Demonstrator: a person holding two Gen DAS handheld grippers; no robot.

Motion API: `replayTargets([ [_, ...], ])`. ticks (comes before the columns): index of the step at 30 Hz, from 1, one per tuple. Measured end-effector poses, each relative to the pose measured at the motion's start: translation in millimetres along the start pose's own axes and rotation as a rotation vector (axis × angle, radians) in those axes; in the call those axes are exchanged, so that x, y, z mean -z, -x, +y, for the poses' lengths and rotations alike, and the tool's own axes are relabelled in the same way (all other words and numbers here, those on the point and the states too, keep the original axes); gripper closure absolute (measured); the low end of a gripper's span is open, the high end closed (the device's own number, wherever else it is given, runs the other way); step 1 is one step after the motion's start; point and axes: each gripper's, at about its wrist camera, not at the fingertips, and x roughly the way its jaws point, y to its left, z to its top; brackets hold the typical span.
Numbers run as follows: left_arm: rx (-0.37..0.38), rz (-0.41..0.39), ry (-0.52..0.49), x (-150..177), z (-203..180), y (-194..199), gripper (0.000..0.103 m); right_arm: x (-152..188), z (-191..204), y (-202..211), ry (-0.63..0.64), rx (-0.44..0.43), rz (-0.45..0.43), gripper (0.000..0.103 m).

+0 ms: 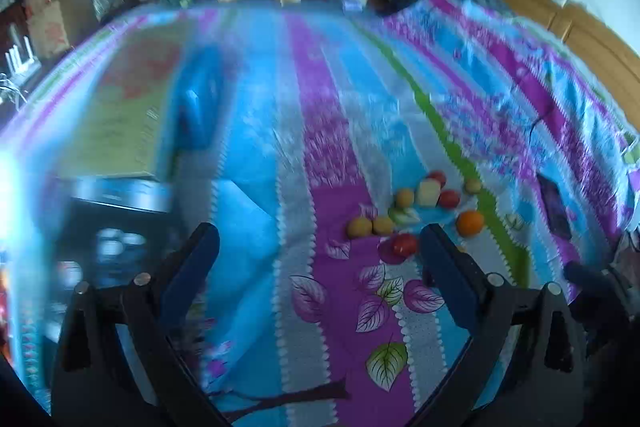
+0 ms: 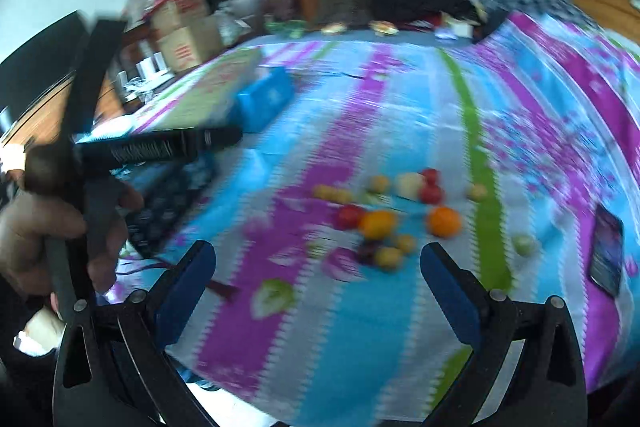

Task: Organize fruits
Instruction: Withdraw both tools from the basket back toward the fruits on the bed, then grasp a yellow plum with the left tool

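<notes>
Striped bedsheet [image 1: 256,163], blue/purple/grey w/ a green band and leaf print, covers a bed that carries the fruits. Left tongs [image 1: 320,267]: blue-padded fingers spread wide, nothing between them, held above the sheet. Right tongs [image 2: 318,281]: likewise wide open and empty. Fruits [image 1: 416,211] lie loose in a cluster on the sheet, ahead of and to the right of the left tongs; in right wrist view the same cluster [image 2: 392,211] sits just beyond the finger gap. Cluster incl. an orange [image 1: 470,223], red tomato-like pieces, e.g. one [image 1: 405,244] near the left tongs' right finger, small yellow round fruits [image 1: 359,227], and a pale cut piece [image 1: 427,192]; exact kinds cannot be told owing to blur. Green fruit [image 2: 524,245] lies apart, right of the green band. Dark phone [image 2: 607,255] rests near the sheet's right edge. Blue box [image 2: 266,97] sits farther up the bed, left. Person's hand [image 2: 48,231] grips a dark handle at left of right wrist view.
</notes>
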Motion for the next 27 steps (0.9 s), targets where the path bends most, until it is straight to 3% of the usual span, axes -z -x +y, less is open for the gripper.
replayTargets([
  [3,0.062,0.079,0.002,-1,-2,-43,0.024,-1,-25,0,-0.045,0.023,0.013,0.0],
  [4,0.063,0.114,-0.004,-1,-5,-57,0.035,-1,-31,0,-0.054,0.031,0.02,0.0],
  [8,0.076,0.212,-0.061,6,-15,-92,0.067,-1,-50,-9,-0.089,0.029,0.06,0.01],
  [18,0.139,0.244,-0.092,16,-20,-108,0.067,2,-72,-32,-0.133,0.017,0.111,0.017],
  [27,0.146,0.181,-0.095,8,-20,-123,0.065,4,-73,-41,-0.113,-0.011,0.129,0.029],
])
